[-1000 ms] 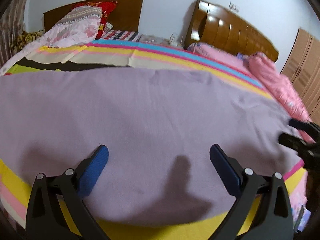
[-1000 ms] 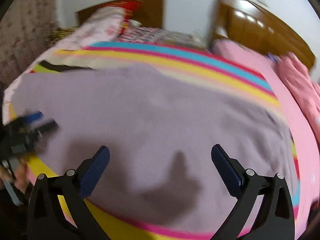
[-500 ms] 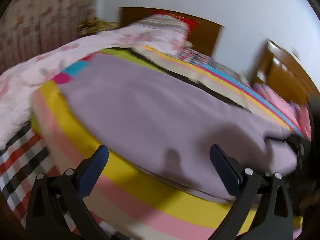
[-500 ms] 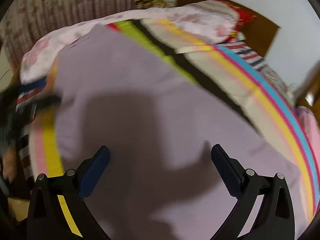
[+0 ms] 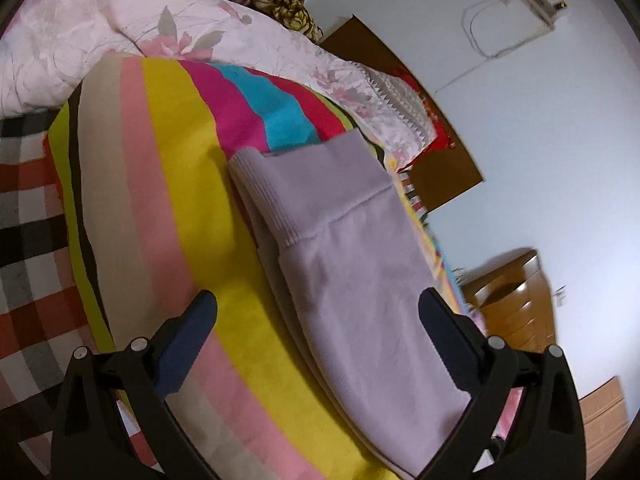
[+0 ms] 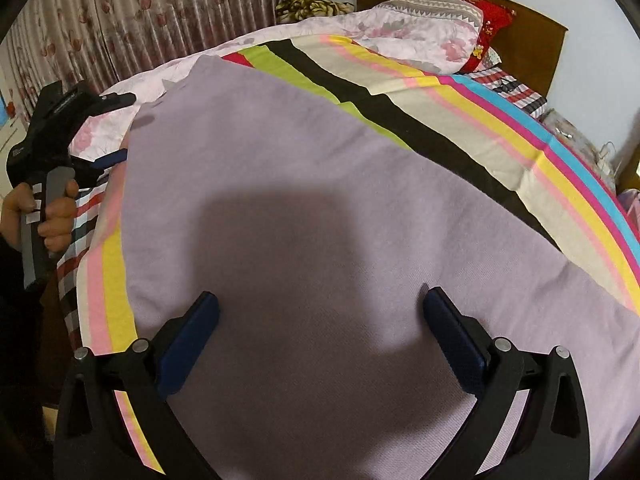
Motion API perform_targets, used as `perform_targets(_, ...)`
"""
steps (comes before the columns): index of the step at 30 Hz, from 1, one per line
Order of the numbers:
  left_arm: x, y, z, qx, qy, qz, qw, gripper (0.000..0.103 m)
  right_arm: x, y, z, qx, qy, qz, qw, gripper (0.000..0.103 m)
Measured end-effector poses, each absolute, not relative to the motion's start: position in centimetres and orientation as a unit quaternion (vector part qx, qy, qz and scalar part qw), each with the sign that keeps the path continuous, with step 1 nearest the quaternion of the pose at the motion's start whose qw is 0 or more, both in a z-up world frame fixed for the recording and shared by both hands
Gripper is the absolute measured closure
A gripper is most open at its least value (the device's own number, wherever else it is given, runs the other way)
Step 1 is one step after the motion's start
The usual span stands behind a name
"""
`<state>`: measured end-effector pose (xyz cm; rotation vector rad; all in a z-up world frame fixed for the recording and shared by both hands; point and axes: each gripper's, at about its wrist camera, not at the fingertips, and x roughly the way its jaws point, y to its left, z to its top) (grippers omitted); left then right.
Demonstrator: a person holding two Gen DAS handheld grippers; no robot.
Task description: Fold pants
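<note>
I see lilac pants [image 6: 320,200] lying flat on a bed covered by a striped blanket [image 6: 500,120] in yellow, pink, blue, black and cream. There are no containers in either view; the bed alone carries everything.

From my right wrist camera, the right gripper [image 6: 320,336] has its two blue-padded fingers spread wide, with nothing between them but the pants surface below, which fills the frame from 6 o'clock up to about 11 o'clock. A dark shadow falls on the fabric at centre. At 9 o'clock a hand [image 6: 48,216] grips the handle of the left gripper [image 6: 116,128], its fingers parted beside the pants' far edge. A floral quilt [image 6: 400,32] and a red pillow [image 6: 490,28] lie toward 1 o'clock, against a dark wooden headboard [image 6: 528,40]. Curtains [image 6: 160,12] hang at 11 o'clock.

My left wrist camera shows what the right does not: the ribbed cuff [image 5: 268,200] of a pant leg, lying at centre on the yellow stripe, with layers of the pants stacked beneath it. The left gripper [image 5: 318,320] is spread wide here too, one finger over the blanket, the other over the pants. A second wooden headboard [image 5: 516,292] shows at 3 o'clock.
</note>
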<state>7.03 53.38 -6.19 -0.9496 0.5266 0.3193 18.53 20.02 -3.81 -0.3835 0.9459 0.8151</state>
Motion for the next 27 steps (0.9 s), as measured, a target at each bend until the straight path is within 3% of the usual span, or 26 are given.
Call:
perform_targets(5, 8.9, 48.1, -1.2, -0.296, 0.253, 0.143, 0.91, 0.002, 19.1, 21.9, -2.0, -0.161, 0.426, 0.424, 0.783, 0.004)
perform_targets(9, 11.6, 45.9, -2.1, -0.265, 0.306, 0.101, 0.909, 0.002, 17.9, 24.9, -3.8, -0.233, 0.424, 0.401, 0.778, 0.004)
perform_targets(14, 10.5, 43.5, -2.8, -0.272, 0.328, 0.097, 0.9, 0.002, 16.1, 23.6, -1.4, -0.233, 0.384, 0.441, 0.777, 0.009)
perform_targets(15, 9.9, 43.0, -2.5, -0.282, 0.328, 0.081, 0.898, 0.002, 15.9, 22.6, -0.6, -0.206, 0.382, 0.48, 0.763, 0.014)
perform_targets(17, 9.2, 42.1, -2.6, -0.295, 0.326, 0.04, 0.897, 0.003, 15.6, 21.7, 0.0, -0.174, 0.388, 0.522, 0.74, 0.043)
perform_targets(18, 8.8, 41.7, -2.7, -0.294, 0.328, 0.03, 0.897, 0.012, 15.5, 21.8, -0.4, -0.174, 0.397, 0.532, 0.728, 0.048)
perform_targets(19, 8.6, 41.3, -2.9, -0.288, 0.336, 0.03, 0.896, 0.03, 15.4, 22.0, -0.8, -0.18, 0.4, 0.537, 0.721, 0.058)
perform_targets(20, 8.6, 40.9, -3.3, -0.283, 0.344, 0.029, 0.895, 0.038, 15.2, 22.4, -1.3, -0.192, 0.404, 0.541, 0.712, 0.066)
perform_targets(23, 8.6, 40.6, -4.3, -0.276, 0.359, 0.034, 0.891, 0.041, 14.4, 23.5, -2.5, -0.202, 0.412, 0.557, 0.692, 0.068)
perform_targets(27, 8.0, 40.6, -4.0, -0.29, 0.348, 0.029, 0.891, 0.037, 13.9, 23.7, -2.2, -0.202, 0.408, 0.566, 0.687, 0.068)
